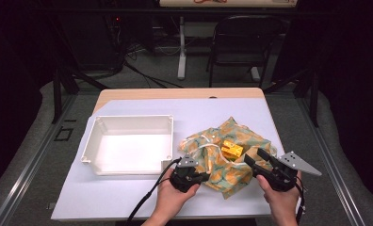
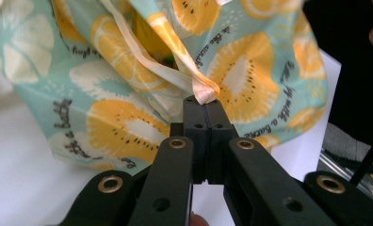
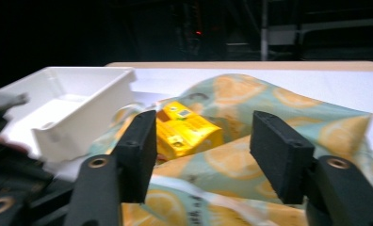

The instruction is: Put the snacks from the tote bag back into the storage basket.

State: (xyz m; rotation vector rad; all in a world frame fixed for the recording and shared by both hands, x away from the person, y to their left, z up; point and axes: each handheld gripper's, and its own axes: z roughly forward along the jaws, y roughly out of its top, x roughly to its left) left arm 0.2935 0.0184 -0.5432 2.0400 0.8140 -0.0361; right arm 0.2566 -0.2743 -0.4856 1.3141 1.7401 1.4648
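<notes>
Now the left tool (image 2: 204,101) is pinching the cream drawstring (image 2: 175,77) of the citrus-print drawstring bag (image 1: 231,155), which lies on the worktop (image 1: 128,193) just right of the white tray (image 1: 128,146). The right tool (image 3: 203,155) is spread open over the bag, facing what looks like a yellow carton (image 3: 187,129) inside.

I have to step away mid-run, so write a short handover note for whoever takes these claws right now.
Left claw: shut on the cream drawstring of the fruit-print bag.
Right claw: open, empty, poised at the bag's open mouth, aimed toward the yellow carton.
Things: the bag lies crumpled on the table right of the empty white bin; the carton sits in the bag's opening.
Done: the drawstring is gripped.
Left, probably: take the carton out, perhaps to the bin.
</notes>
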